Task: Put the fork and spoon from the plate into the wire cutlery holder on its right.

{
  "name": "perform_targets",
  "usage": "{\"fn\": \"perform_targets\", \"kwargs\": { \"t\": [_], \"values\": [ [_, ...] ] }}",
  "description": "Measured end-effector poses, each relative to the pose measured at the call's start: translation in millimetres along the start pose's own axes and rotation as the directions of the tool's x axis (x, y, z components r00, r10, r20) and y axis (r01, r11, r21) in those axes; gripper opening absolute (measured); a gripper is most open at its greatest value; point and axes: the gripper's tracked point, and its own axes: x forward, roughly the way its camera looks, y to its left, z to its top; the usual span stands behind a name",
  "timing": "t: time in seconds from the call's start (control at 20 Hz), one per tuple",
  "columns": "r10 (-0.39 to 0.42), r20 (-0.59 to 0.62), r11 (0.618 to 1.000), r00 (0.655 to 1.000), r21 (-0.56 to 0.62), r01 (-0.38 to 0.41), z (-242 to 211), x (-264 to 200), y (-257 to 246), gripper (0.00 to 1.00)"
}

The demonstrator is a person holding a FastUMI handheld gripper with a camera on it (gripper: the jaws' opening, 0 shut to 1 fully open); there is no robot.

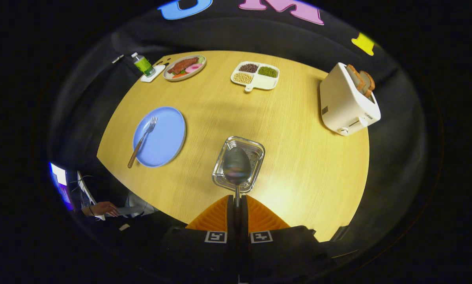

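Observation:
My gripper (237,201) is shut on the spoon (236,165), gripping its handle, so the metal bowl sticks out ahead of the fingers. That bowl hangs right over the open top of the wire cutlery holder (255,150), which I see from above on the round wooden table (299,157). To the left of the holder lies the blue plate (165,138). The fork (143,140), with a wooden handle, rests on the plate's left side, its handle reaching over the rim toward me.
A white toaster (346,102) with bread stands at the right edge. Far across the table are a divided dish of beans (255,75), a plate of food (184,67) and a green bottle (143,64). A person's hand (101,208) is beyond the table's near-left edge.

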Motion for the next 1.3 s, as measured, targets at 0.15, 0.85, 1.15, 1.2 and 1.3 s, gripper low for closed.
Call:
{"fn": "perform_targets", "kwargs": {
  "t": [0.15,0.85,1.15,1.2,1.3],
  "values": [
    [-0.009,-0.102,0.999,0.995,-0.042,0.005,-0.4,15.5,-4.4,0.07],
    [-0.058,-0.272,0.994,0.960,-0.106,0.030,20.8,57.2,3.3,0.11],
    [-0.066,-0.121,0.996,0.990,-0.066,0.059,40.3,47.0,-2.8,0.15],
    [-0.056,-0.055,0.997,0.997,-0.048,0.053,49.6,40.3,2.6,0.15],
    [-0.023,0.068,0.999,0.997,-0.042,0.026,69.0,25.3,22.9,0.15]
  ]
}}
